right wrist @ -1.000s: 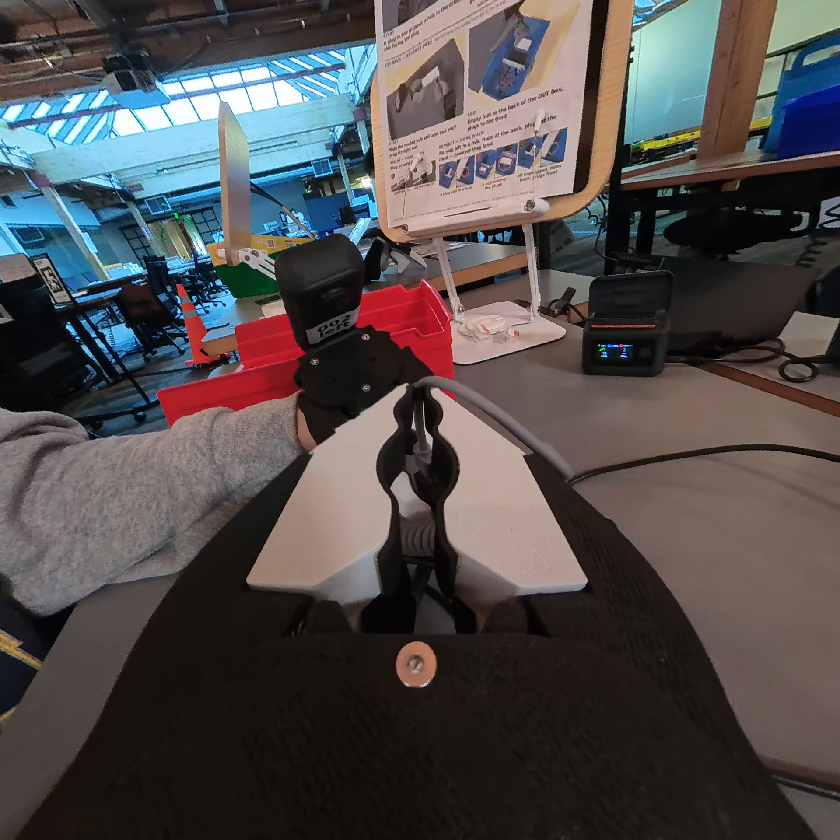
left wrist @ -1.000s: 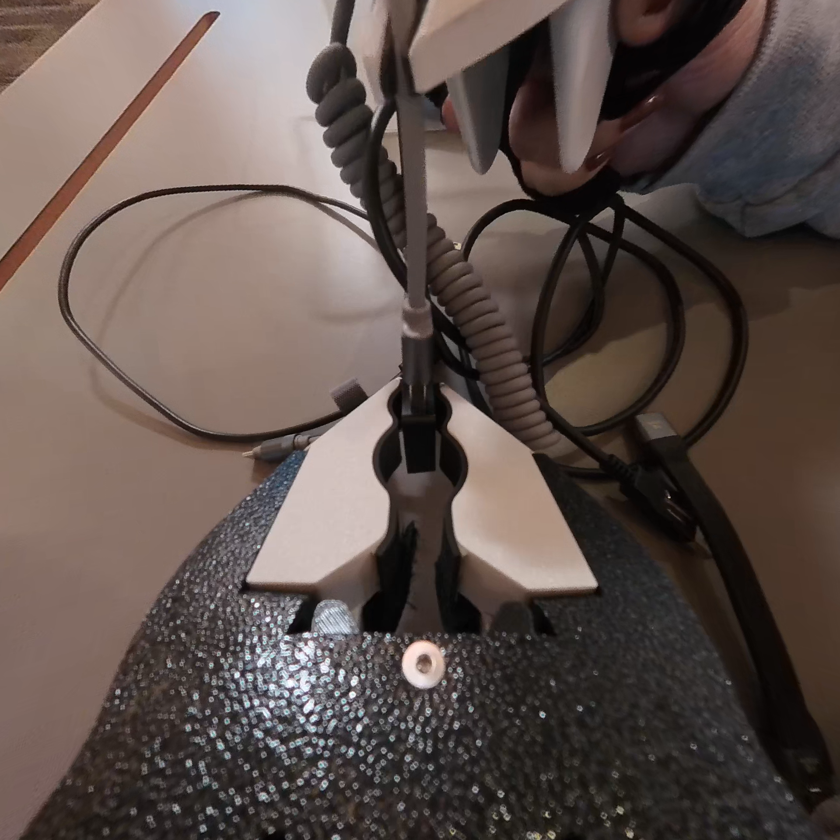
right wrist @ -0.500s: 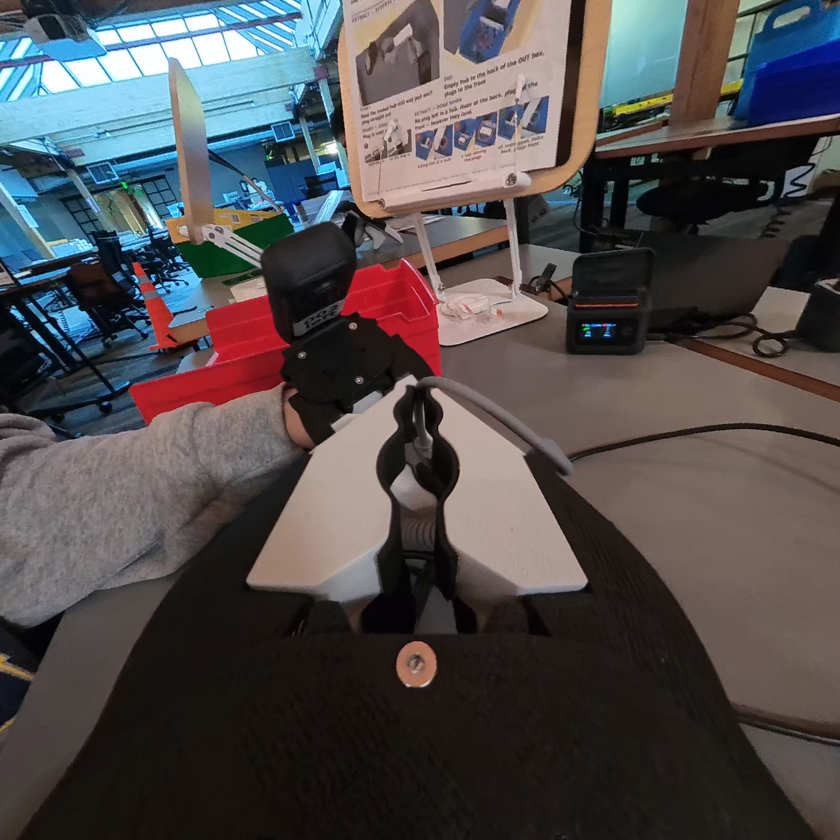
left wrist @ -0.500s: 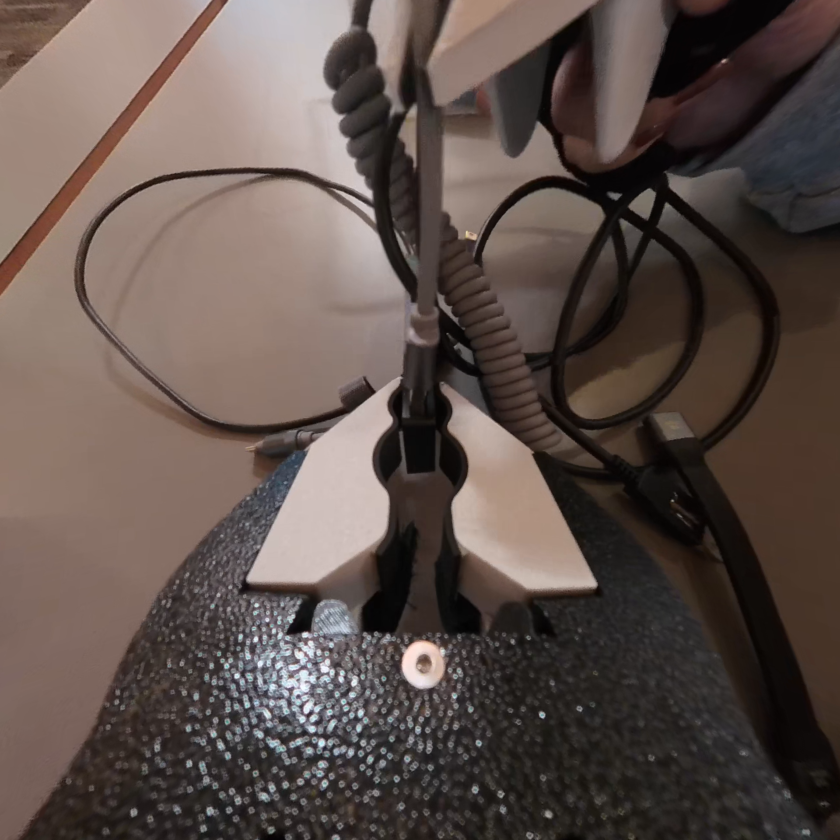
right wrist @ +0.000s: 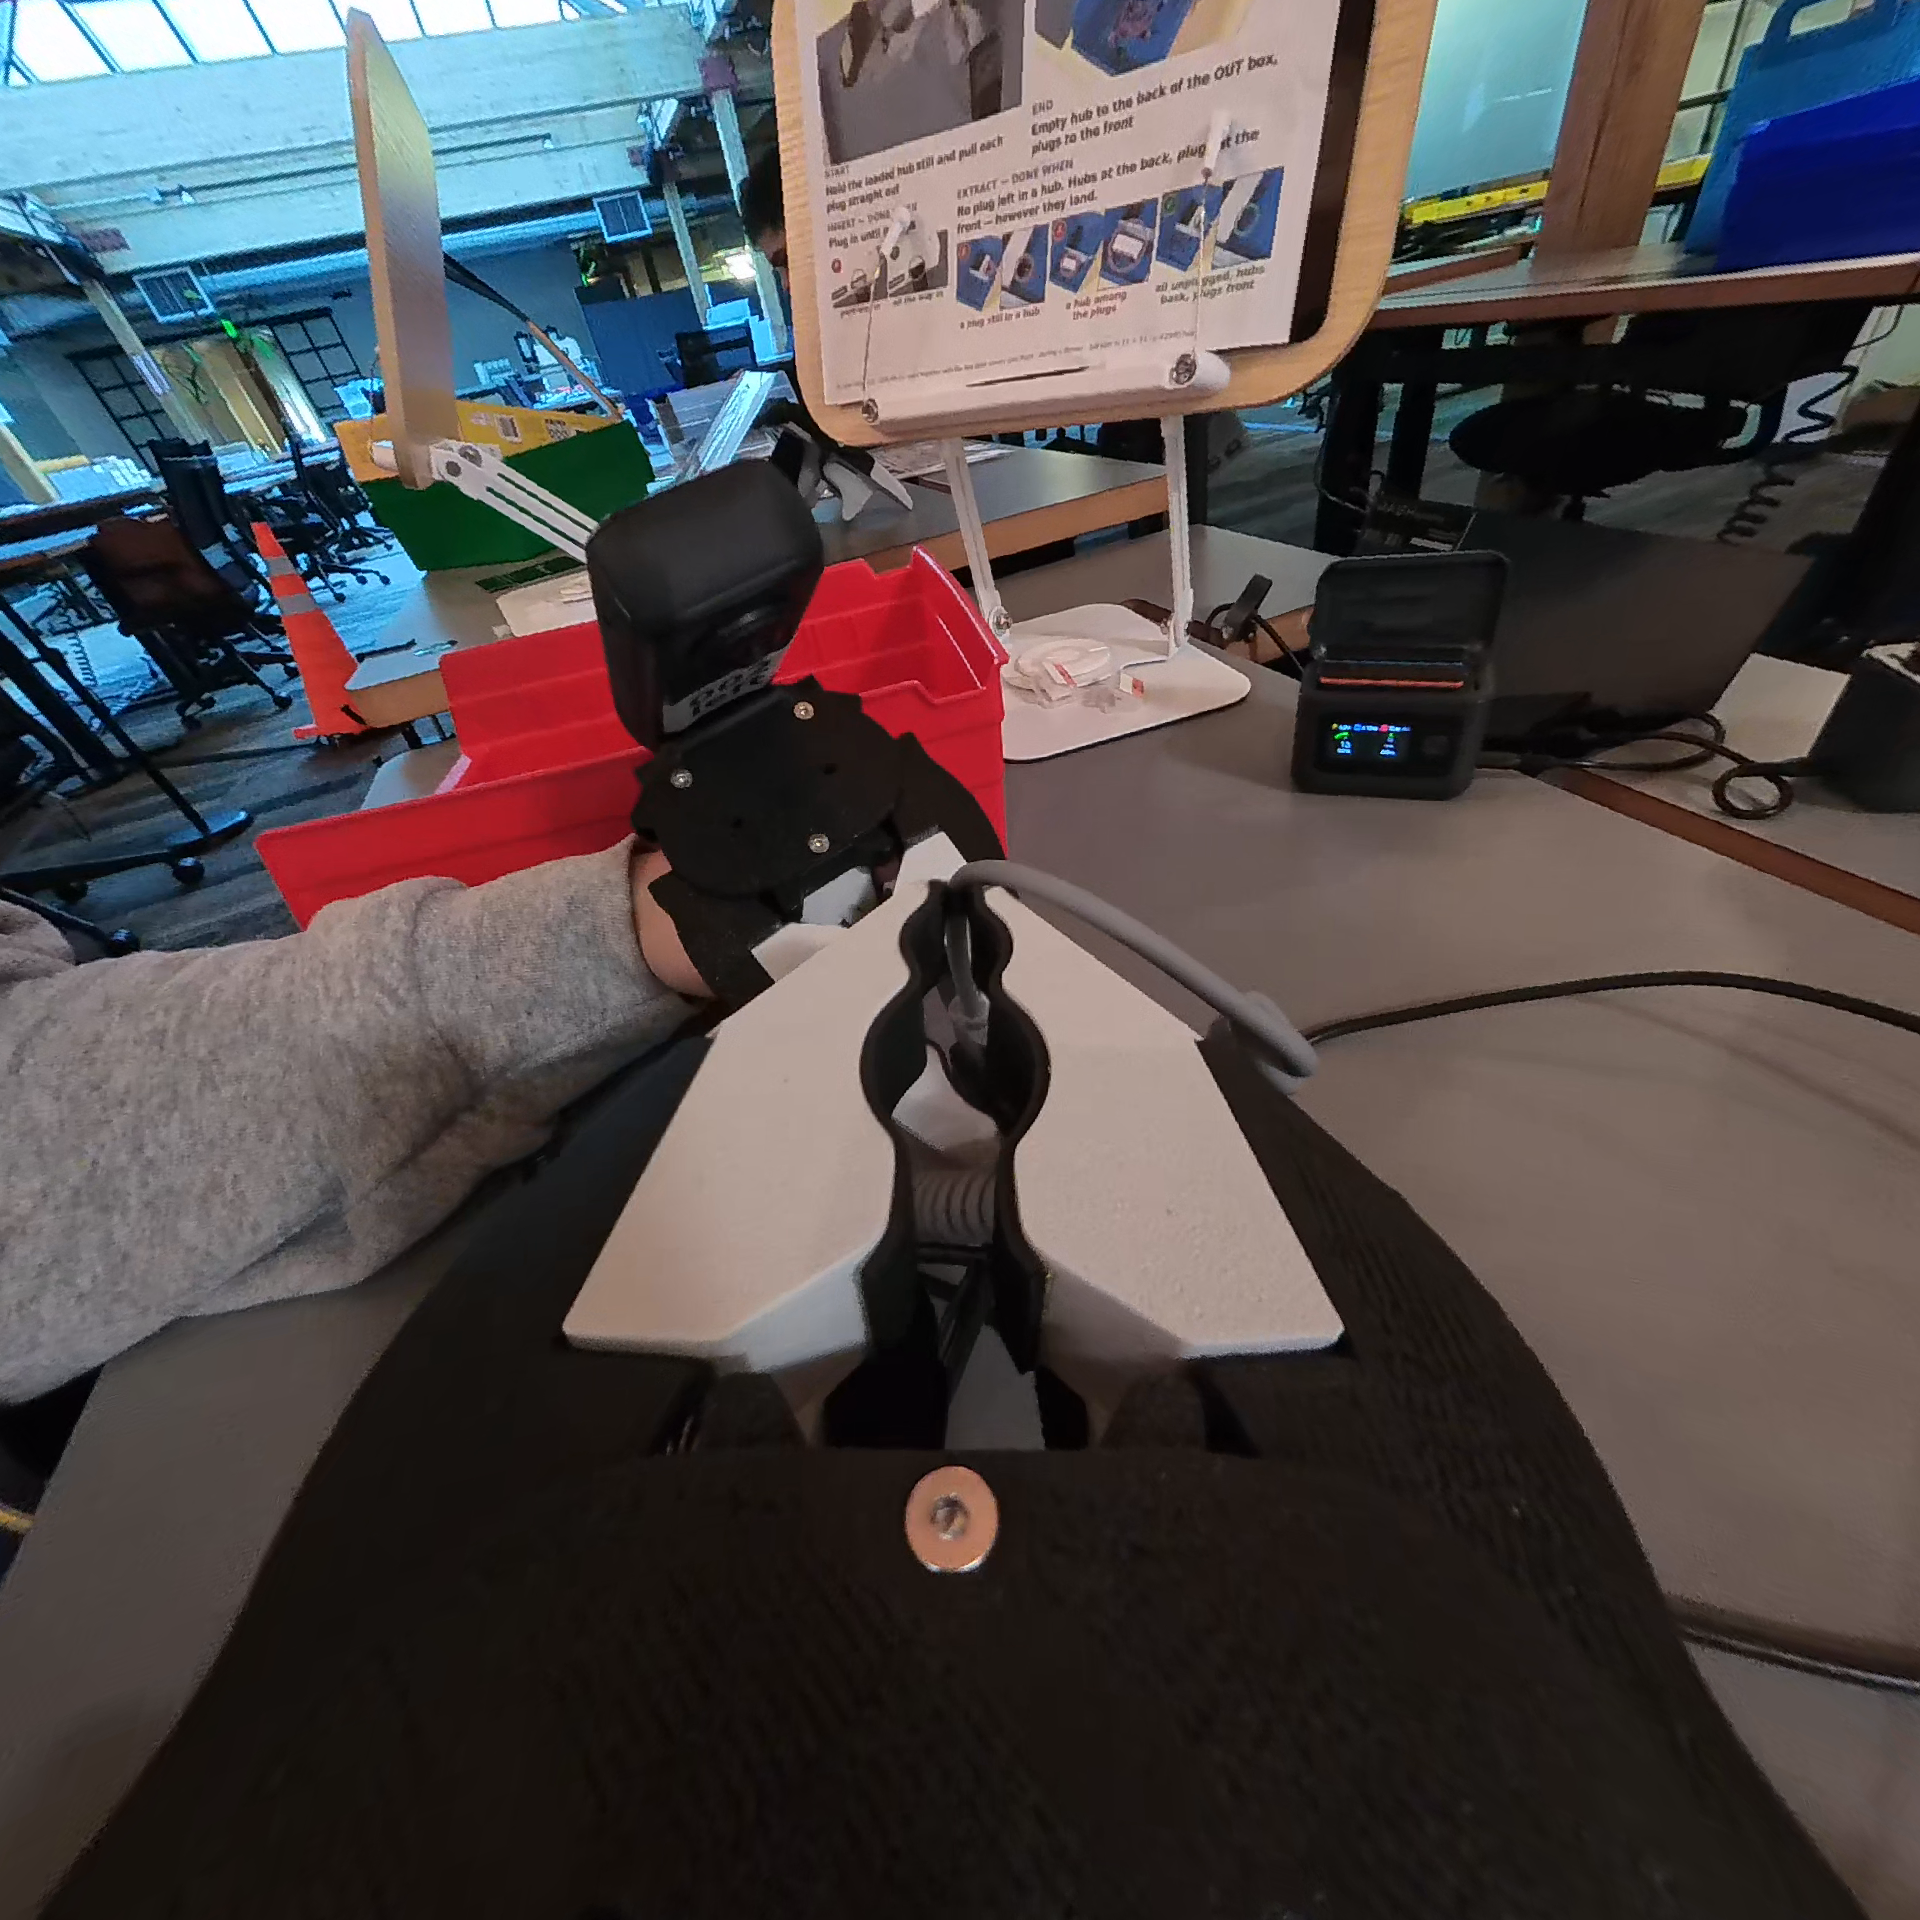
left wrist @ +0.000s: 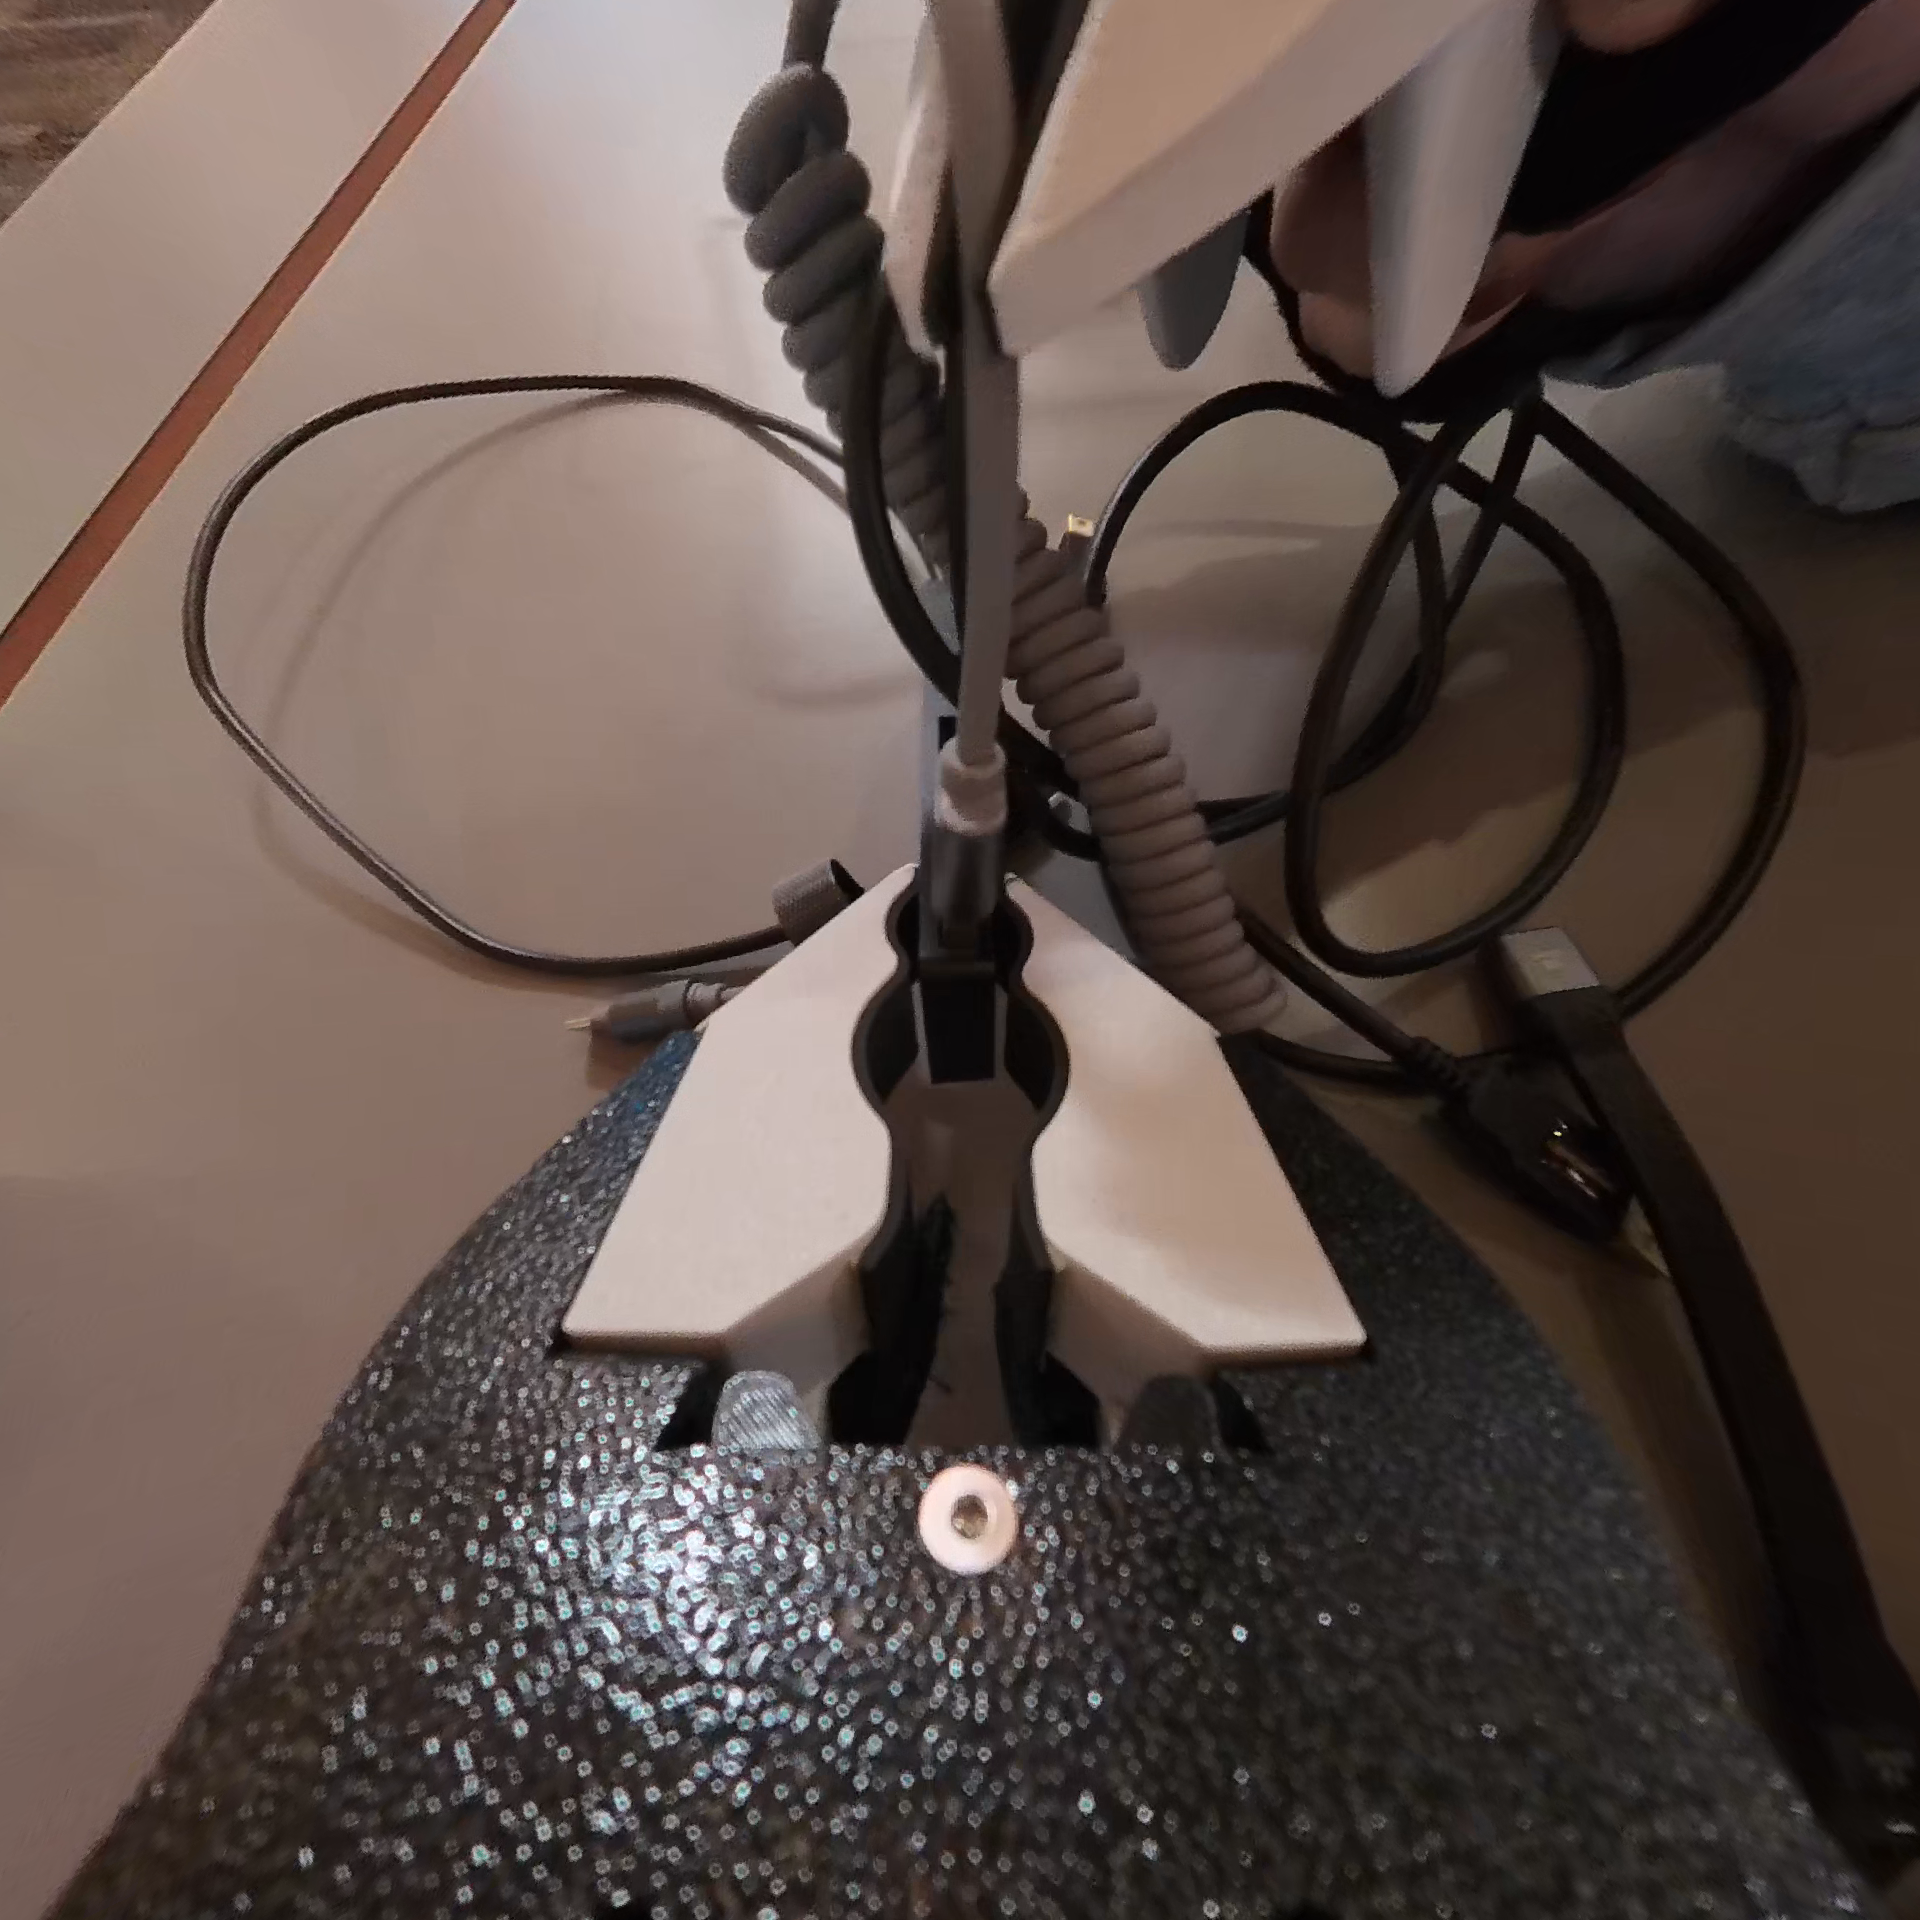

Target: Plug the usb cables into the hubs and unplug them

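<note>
In the left wrist view my left gripper [left wrist: 956,914] is shut on a small black hub end [left wrist: 953,1023]. A grey metal USB plug [left wrist: 964,852] sits in it, and its grey cable [left wrist: 982,561] runs straight up into my right gripper [left wrist: 966,260] close above. In the right wrist view my right gripper [right wrist: 961,920] is shut on that grey cable [right wrist: 1132,951], which loops off to the right. The left gripper's black body [right wrist: 758,790] and a grey sleeve [right wrist: 312,1070] lie just beyond it. The rest of the hub is hidden.
A coiled grey cable [left wrist: 1101,717], several black cable loops [left wrist: 1455,665] and loose black USB plugs [left wrist: 1548,966] lie on the table right of my left gripper. A thin cable loop [left wrist: 239,644] lies left. A red bin [right wrist: 520,810], an instruction board [right wrist: 1060,208] and a small black device [right wrist: 1382,707] stand behind. Across from one pair of fingers to the other is roughly 10 cm. My left gripper's tips are some 25 cm from the small black device [right wrist: 1382,707].
My right gripper has come nearer to the left gripper, sliding down the grey cable. The left gripper stays shut on the hub end with the plug in it.
</note>
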A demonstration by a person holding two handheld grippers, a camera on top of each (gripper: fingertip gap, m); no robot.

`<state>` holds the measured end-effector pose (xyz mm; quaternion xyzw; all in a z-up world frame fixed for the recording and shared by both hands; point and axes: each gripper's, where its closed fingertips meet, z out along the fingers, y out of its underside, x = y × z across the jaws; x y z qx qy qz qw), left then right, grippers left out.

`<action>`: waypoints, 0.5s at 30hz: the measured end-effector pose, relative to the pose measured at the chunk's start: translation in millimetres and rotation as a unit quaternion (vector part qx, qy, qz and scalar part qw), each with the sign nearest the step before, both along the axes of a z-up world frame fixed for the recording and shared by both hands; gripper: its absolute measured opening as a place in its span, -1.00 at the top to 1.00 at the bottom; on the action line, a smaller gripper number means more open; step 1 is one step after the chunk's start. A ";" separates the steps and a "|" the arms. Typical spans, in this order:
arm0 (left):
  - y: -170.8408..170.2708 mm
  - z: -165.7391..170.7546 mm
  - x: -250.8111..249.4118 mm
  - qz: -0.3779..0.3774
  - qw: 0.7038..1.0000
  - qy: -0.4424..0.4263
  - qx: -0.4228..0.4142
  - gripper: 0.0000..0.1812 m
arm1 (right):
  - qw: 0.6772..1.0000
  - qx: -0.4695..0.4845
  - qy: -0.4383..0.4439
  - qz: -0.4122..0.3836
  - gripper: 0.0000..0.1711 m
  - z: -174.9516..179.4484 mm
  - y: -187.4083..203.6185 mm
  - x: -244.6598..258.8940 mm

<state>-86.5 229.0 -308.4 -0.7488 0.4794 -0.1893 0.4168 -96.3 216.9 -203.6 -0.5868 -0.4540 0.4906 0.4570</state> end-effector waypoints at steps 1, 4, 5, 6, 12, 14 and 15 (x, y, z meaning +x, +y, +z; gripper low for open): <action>-0.1 -0.2 0.0 0.000 1.000 0.000 -0.001 0.89 | 1.000 0.004 0.000 0.001 0.97 -0.4 -0.4 -0.1; -0.5 -0.9 -0.3 0.000 1.000 -0.001 -0.004 0.89 | 1.000 0.010 -0.007 0.006 0.95 -4.5 -0.8 0.3; -0.8 -0.8 -0.2 -0.001 1.000 -0.002 -0.005 0.89 | 1.000 0.010 -0.015 0.008 0.95 -8.2 -0.4 0.2; -1.1 -0.8 0.1 -0.002 1.000 -0.001 -0.005 0.90 | 0.999 0.013 -0.031 0.011 0.93 -14.6 -0.2 -0.7; -1.3 -0.9 0.7 -0.003 1.000 0.001 -0.003 0.90 | 0.994 0.045 -0.091 0.033 0.72 -35.0 -3.1 -10.8; -1.4 -0.8 0.8 -0.004 1.000 0.003 -0.002 0.90 | 0.991 0.056 -0.118 0.039 0.71 -44.9 -2.9 -14.4; -1.6 -0.8 0.9 -0.004 1.000 0.004 -0.001 0.89 | 0.990 0.059 -0.126 0.036 0.77 -48.2 -1.3 -15.8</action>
